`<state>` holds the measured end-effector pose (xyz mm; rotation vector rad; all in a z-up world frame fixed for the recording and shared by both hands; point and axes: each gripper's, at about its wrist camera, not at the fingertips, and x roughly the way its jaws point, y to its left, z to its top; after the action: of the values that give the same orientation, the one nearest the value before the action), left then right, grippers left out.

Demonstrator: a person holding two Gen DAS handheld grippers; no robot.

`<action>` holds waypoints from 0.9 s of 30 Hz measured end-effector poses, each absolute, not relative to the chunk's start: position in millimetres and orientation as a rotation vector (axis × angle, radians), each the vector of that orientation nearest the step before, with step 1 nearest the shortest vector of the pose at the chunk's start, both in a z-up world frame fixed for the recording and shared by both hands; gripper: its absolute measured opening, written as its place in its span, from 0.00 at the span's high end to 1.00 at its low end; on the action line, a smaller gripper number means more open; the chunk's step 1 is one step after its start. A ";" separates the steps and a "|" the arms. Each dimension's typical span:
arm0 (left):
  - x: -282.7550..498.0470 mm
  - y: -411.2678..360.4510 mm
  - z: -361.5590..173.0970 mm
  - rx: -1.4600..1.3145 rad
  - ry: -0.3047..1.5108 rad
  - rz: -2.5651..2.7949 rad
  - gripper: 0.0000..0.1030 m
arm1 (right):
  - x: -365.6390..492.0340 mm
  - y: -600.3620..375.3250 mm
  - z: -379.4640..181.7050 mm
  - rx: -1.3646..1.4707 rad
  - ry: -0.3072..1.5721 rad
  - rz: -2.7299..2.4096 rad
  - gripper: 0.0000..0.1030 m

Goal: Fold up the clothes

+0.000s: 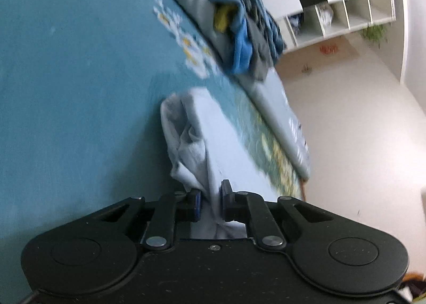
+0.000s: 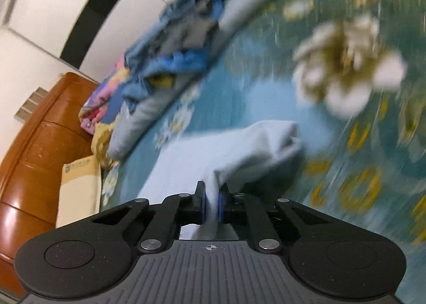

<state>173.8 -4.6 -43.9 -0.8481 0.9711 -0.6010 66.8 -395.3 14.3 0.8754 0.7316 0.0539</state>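
A pale light-blue garment (image 1: 202,128) lies bunched on the teal flowered bedspread (image 1: 74,70). My left gripper (image 1: 211,201) is shut on a fold of it, the cloth pinched between the blue pads. In the right wrist view the same garment (image 2: 234,144) stretches ahead over the bedspread (image 2: 359,144). My right gripper (image 2: 211,207) is shut on another edge of it. Both views are blurred by motion.
A pile of blue, grey and yellow clothes (image 1: 239,19) lies on a grey quilt (image 1: 287,123) by the bed's far edge; it also shows in the right wrist view (image 2: 181,38). A white shelf unit (image 1: 346,14), a wooden headboard (image 2: 34,144) and a cream pillow (image 2: 77,187) stand around.
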 end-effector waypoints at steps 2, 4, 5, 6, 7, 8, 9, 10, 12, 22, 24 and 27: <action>168.7 -5.5 -47.5 -0.787 0.971 -0.585 0.82 | 62.5 -404.5 11.2 0.861 0.758 0.030 0.93; 171.0 -0.4 -48.1 -0.760 0.987 -0.536 0.66 | 59.5 -404.9 1.9 0.846 0.790 0.011 0.93; 172.1 4.3 -46.3 -0.764 0.983 -0.524 0.55 | 57.6 -405.8 -1.0 0.851 0.788 0.010 0.92; 174.8 9.0 -42.5 -0.759 0.967 -0.513 0.48 | 55.8 -406.6 -3.9 0.856 0.785 0.009 0.91; 179.2 10.3 -38.6 -0.742 0.954 -0.510 0.45 | 53.9 -407.5 -6.7 0.861 0.783 0.007 0.89; 183.6 11.6 -34.6 -0.724 0.941 -0.507 0.38 | 52.0 -408.4 -9.6 0.866 0.781 0.006 0.80; 188.1 12.7 -30.8 -0.707 0.928 -0.505 0.29 | 50.2 -409.2 -12.5 0.871 0.779 0.005 0.69; 194.9 9.8 -29.2 -0.680 0.928 -0.517 0.26 | 48.3 -410.1 -15.3 0.876 0.776 0.004 0.64; 207.3 2.6 -28.7 -0.635 0.943 -0.533 0.25 | 51.9 -410.1 -20.1 0.882 0.784 -0.011 0.59; 230.8 -30.6 -41.3 -0.661 0.993 -0.566 0.53 | 76.6 -397.1 -24.3 0.889 0.800 0.042 0.65; 228.2 -32.5 -42.5 -0.668 1.011 -0.582 0.89 | 80.3 -395.8 -22.1 0.881 0.797 0.059 0.87; 220.3 -35.0 -38.5 -0.691 0.991 -0.599 0.95 | 85.8 -394.0 -18.8 0.868 0.792 0.084 0.89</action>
<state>220.3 -35.0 -38.5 -0.6905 0.9906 -0.5990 85.8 -394.0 -18.8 0.8685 0.7920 0.0844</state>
